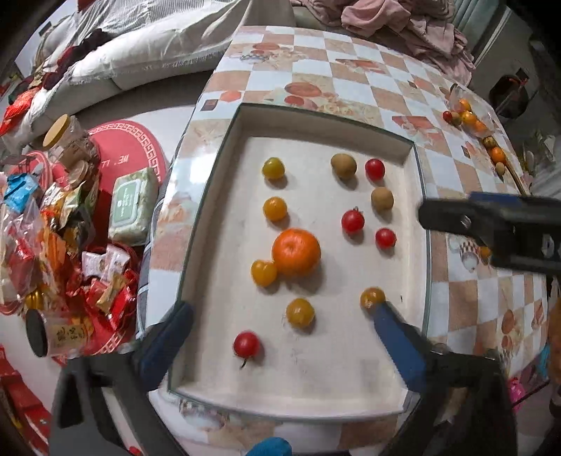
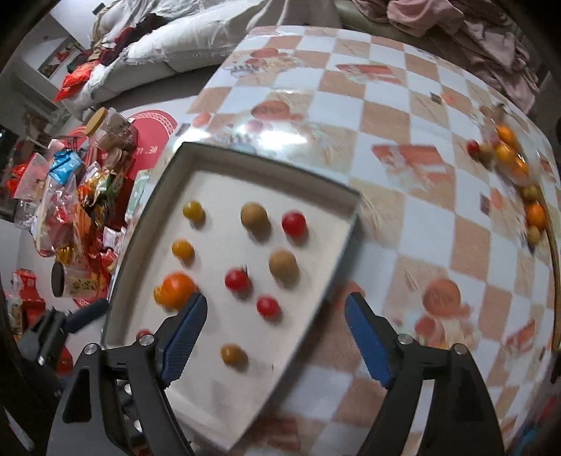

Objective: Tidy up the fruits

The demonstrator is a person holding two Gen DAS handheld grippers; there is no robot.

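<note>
A white tray [image 1: 417, 196] lies on the checkered table and holds rows of small fruit: yellow tomatoes [image 1: 274, 209], red tomatoes [image 1: 352, 221], brown longans [image 1: 344, 165] and one large orange [image 1: 296, 251]. My left gripper [image 1: 280, 315] is open and empty above the tray's near end. My right gripper [image 2: 275, 312] is open and empty over the tray's right edge [image 2: 336, 266]; it shows in the left wrist view [image 1: 491, 228] at the right. The tray also shows in the right wrist view with the orange [image 2: 175, 289].
A pile of loose fruit [image 1: 471, 121] lies at the table's far right, also in the right wrist view [image 2: 508, 158]. Left of the table stand a jar [image 1: 70, 140], a wipes pack [image 1: 131, 207] and snack packets [image 1: 52, 245]. Clothes [image 1: 403, 24] lie beyond the table.
</note>
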